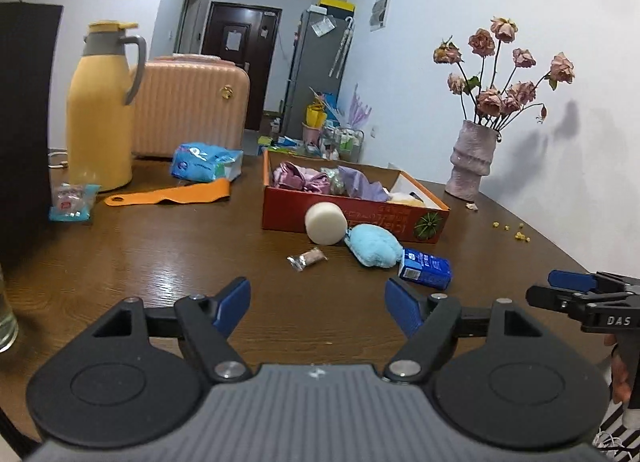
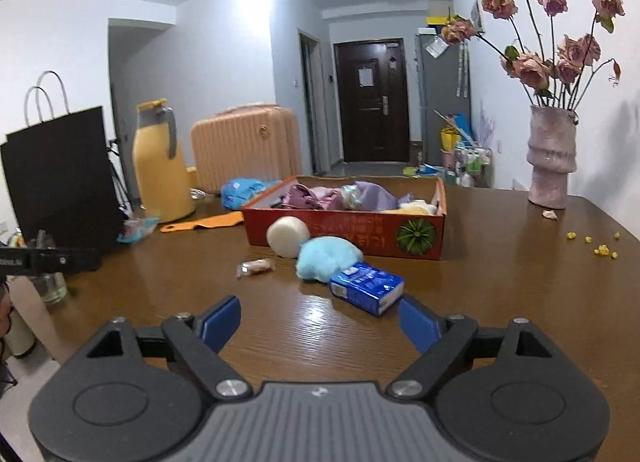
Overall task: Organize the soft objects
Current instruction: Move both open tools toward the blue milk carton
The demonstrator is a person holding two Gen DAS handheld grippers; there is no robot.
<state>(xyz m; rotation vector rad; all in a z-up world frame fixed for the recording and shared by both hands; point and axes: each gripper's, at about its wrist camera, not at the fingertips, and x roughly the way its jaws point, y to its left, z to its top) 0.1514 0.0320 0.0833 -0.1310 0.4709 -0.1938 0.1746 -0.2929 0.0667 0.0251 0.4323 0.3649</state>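
A red cardboard box (image 1: pixel 340 217) (image 2: pixel 344 236) on the brown table holds purple and pink cloths and a yellow soft thing. Against its front wall lean a white round sponge (image 1: pixel 325 222) (image 2: pixel 286 236) and a light blue fluffy pad (image 1: pixel 376 244) (image 2: pixel 326 258). A blue tissue pack (image 1: pixel 426 266) (image 2: pixel 366 286) lies nearest, and a small wrapped snack (image 1: pixel 307 258) (image 2: pixel 255 267) lies to the left. My left gripper (image 1: pixel 318 304) is open and empty, well short of them. My right gripper (image 2: pixel 320 324) is open and empty just before the tissue pack; it also shows at the right edge of the left wrist view (image 1: pixel 576 290).
A yellow thermos jug (image 1: pixel 102 109), a pink suitcase (image 1: pixel 188 105), a blue wipes pack (image 1: pixel 206 161), an orange scoop (image 1: pixel 172 195) and a black paper bag (image 2: pixel 60 181) stand at the back left. A vase of dried roses (image 2: pixel 550 157) stands back right, with yellow crumbs (image 2: pixel 600 248) nearby.
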